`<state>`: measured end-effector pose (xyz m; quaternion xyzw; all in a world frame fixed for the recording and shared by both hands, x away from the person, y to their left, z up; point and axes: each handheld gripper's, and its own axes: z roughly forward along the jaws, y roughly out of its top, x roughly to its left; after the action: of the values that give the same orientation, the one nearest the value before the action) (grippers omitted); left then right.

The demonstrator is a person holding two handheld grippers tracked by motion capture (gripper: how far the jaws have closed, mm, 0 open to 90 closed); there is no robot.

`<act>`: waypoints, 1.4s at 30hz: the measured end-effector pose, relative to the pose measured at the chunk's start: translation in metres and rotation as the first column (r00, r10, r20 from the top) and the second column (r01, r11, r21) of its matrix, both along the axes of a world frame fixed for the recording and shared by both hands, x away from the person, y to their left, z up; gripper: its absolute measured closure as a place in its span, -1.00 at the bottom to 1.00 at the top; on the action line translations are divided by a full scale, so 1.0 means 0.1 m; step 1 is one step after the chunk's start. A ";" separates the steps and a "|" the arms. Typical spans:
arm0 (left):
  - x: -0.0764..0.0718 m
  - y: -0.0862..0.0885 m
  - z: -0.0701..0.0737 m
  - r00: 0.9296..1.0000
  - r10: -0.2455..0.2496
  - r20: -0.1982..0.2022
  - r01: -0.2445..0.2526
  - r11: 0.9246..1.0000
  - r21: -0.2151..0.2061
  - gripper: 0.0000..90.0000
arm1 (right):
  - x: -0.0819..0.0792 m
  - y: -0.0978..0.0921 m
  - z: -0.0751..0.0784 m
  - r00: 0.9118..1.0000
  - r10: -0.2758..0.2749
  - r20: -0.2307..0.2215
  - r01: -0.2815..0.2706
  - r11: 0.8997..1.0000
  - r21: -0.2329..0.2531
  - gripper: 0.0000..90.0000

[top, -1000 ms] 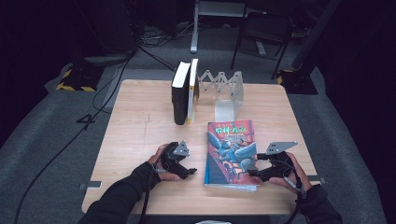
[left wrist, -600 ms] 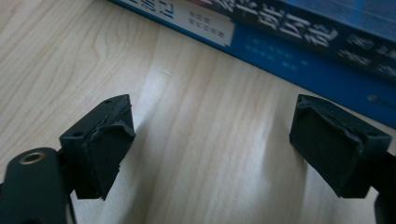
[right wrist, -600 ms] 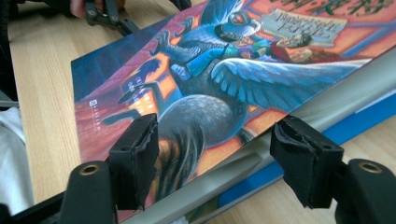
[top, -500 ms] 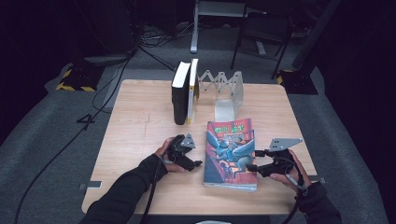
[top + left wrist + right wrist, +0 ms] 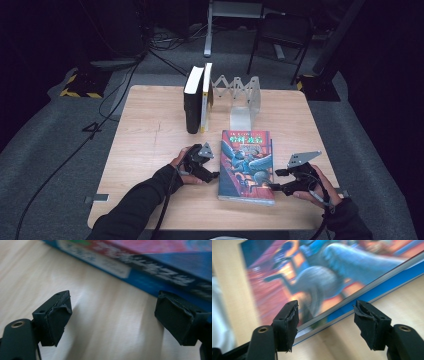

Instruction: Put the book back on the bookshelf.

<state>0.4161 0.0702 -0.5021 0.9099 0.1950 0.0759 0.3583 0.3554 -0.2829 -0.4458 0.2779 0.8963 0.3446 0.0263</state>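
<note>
Wooden table (image 5: 150,150), bare apart from books and a rack

Landmark = the illustrated paperback (image 5: 247,165): lies flat, cover up, near the table's front edge and right of its centre, spine along its left side

Beyond the paperback, toward the far edge: white accordion book rack (image 5: 239,95), with two upright books, a black one (image 5: 192,105) and a white-and-yellow one (image 5: 206,102), at the rack's left end. Free slots in the rack sit just past the paperback's far end

Left gripper (image 5: 212,175) just beside the paperback's left (spine) edge, low on the table. Left gripper view: jaws spread wide, nothing between them except bare wood, blue spine (image 5: 160,280) just ahead, not gripped

Right gripper (image 5: 274,187) at the paperback's near right corner. Right gripper view: jaws well apart, straddling the page-side edge (image 5: 352,307), one over the cover, one over the table, no contact that I can confirm

Handling, my read: thick softcover, moderate weight, glossy cover so likely slippery to rubber pads. Stiff along the spine, floppy at the open edge, cover may fan if pinched there alone. Best hold is across the full thickness near the spine, or lever up the page edge with the right and clamp the spine with the left. Flat on wood means no gap underneath, an edge needs lifting first
</note>
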 end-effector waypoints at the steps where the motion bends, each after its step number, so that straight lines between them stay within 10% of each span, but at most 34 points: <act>1: 0.00 0.01 -0.01 1.000 0.003 -0.006 -0.003 1.000 -0.010 -0.64 | -0.02 -0.01 -0.01 1.000 0.007 -0.030 -0.007 1.000 0.011 -0.22; 9: 0.00 0.01 -0.01 1.000 0.004 -0.007 -0.004 1.000 -0.015 -0.66 | 0.07 0.08 -0.09 0.990 0.027 -0.140 -0.023 0.999 0.031 -0.48; 15: 0.00 0.01 -0.01 1.000 0.005 -0.008 -0.005 1.000 -0.014 -0.66 | 0.08 0.18 -0.04 0.995 0.042 -0.093 -0.044 0.999 -0.025 -0.51; 24: 0.02 0.00 0.00 1.000 -0.011 0.004 0.011 1.000 -0.002 -0.64 | 0.20 0.18 -0.05 0.997 0.008 -0.080 -0.006 1.000 0.026 -0.36; 39: 0.09 -0.01 0.03 1.000 -0.009 -0.006 0.009 1.000 0.011 -0.45 | 0.26 0.36 0.06 0.998 -0.028 0.058 0.032 0.996 -0.078 -0.28; 42: 0.10 0.00 0.03 1.000 -0.009 -0.010 0.009 1.000 0.006 -0.45 | 0.27 0.27 0.10 0.994 -0.041 0.098 0.038 0.999 0.033 0.13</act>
<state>0.4261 0.0705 -0.4991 0.9122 0.1925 0.0704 0.3547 0.3828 -0.2557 -0.4354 0.2787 0.8828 0.3711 0.0731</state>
